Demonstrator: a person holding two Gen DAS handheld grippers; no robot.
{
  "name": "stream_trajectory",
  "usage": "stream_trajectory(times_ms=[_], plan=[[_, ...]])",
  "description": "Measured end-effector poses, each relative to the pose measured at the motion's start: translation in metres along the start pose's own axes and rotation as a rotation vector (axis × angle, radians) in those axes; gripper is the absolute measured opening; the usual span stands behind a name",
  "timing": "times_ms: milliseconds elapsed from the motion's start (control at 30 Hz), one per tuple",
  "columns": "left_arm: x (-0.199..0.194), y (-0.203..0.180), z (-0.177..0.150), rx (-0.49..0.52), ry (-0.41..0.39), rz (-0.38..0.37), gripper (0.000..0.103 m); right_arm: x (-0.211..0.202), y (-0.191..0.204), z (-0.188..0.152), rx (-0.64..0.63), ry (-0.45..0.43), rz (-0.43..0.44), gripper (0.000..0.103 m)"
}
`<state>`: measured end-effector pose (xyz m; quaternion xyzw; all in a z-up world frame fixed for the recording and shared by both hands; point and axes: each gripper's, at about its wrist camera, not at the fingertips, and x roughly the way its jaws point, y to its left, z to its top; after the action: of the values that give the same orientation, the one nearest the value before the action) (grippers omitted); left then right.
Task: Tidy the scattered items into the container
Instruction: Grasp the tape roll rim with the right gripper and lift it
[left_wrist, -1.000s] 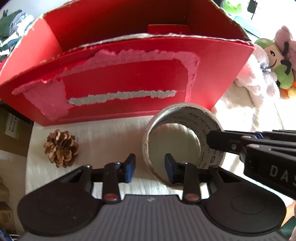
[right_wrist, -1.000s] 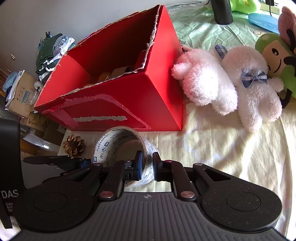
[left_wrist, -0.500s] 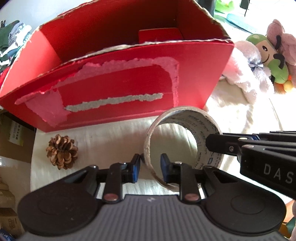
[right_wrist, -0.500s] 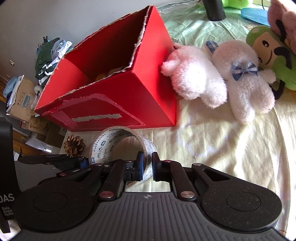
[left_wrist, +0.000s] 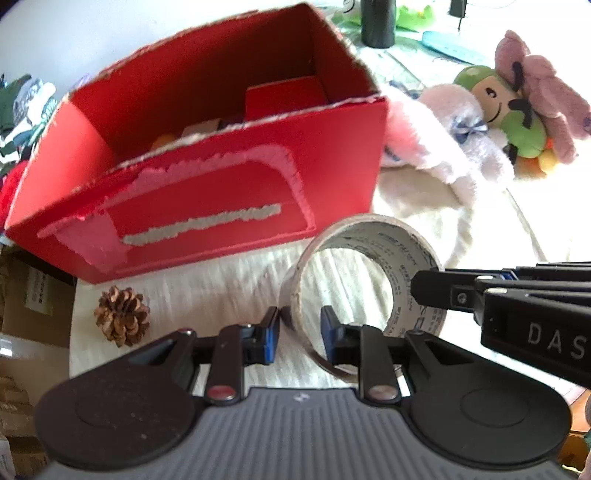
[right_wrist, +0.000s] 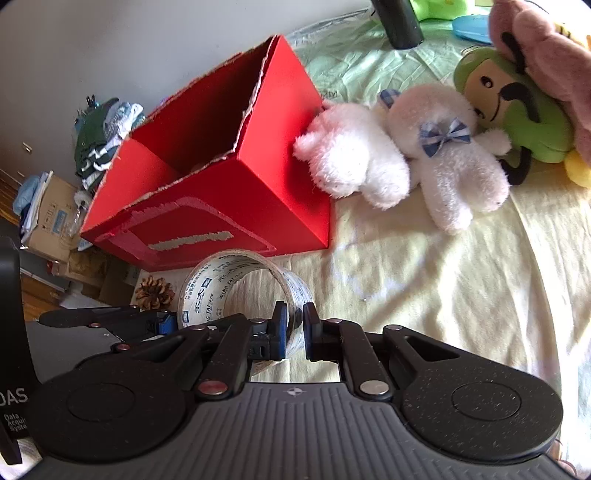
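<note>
Gripping the tape roll (left_wrist: 364, 280) on opposite walls, left tool (left_wrist: 298, 330) and right tool (right_wrist: 294, 328) both stand clamped, roll raised just before the red box (left_wrist: 229, 192). Next (judged): carry over the rim, release inside. Pine cone (left_wrist: 122, 315) remains outside on the bed.

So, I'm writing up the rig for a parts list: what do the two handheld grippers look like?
Both match. The left gripper and right gripper have matte black linkage arms with silver rivets, two round black discs, a ribbed grey body behind them, and blue pads on the jaws. White lettering starting "DAS" marks the black side housing. No cables or sleeves show.
</note>
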<state>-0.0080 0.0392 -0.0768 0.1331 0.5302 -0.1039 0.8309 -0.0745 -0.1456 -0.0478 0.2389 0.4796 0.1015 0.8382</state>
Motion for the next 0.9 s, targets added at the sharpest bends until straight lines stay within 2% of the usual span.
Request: stream_trajectory(times_ms=[400, 900], plan=[[-0.03, -0.023, 0.01, 0.079, -0.076, -0.013, 0.024, -0.039, -0.013, 0.0, 0.052, -0.106, 0.028, 0.009], [-0.057, -0.048, 0.029, 0.167, -0.186, -0.032, 0.023, -0.081, -0.023, 0.009, 0.085, -0.257, 0.014, 0.01]])
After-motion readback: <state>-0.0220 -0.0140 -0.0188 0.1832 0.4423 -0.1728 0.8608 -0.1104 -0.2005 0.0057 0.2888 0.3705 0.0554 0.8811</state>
